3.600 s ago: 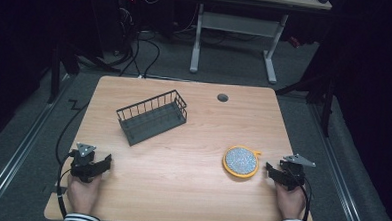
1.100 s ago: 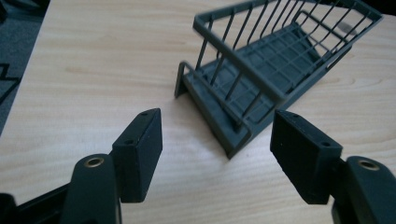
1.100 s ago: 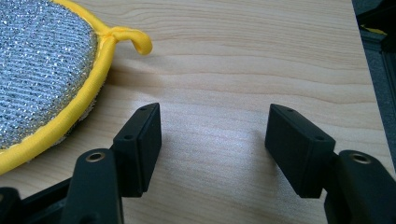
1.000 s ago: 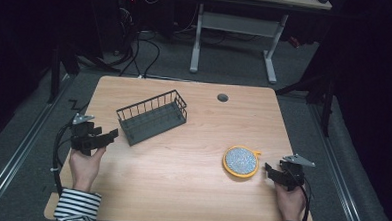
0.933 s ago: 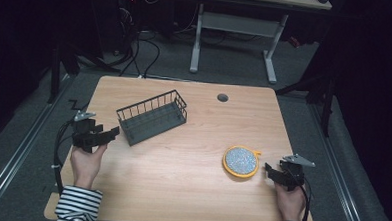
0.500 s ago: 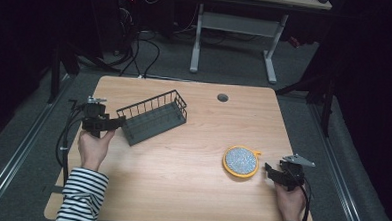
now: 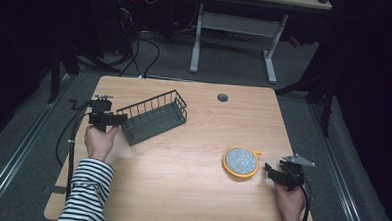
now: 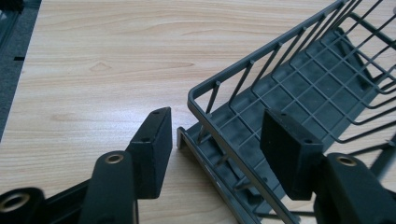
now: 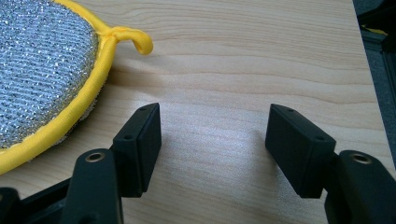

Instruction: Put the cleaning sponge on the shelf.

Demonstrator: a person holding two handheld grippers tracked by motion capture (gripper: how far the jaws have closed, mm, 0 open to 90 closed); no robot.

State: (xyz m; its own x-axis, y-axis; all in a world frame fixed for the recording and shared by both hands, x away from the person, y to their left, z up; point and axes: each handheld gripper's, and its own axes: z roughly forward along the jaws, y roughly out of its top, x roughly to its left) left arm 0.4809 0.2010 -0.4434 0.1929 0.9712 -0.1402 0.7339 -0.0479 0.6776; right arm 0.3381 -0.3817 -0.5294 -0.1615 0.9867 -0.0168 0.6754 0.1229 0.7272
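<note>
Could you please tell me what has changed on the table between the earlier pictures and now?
The left gripper moved from the table's near left edge up to the wire basket. Its jaws have just been closing, with the basket's end wall between them but the pads not yet pressing. The basket, the round scrubber and the right gripper, open beside it, stayed put.

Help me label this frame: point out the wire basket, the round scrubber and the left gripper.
wire basket (image 7: 153, 117), high view, floor grid.
round scrubber (image 7: 241, 161), high view, silver centre.
left gripper (image 7: 122, 118), high view, between its fingertips.
</note>
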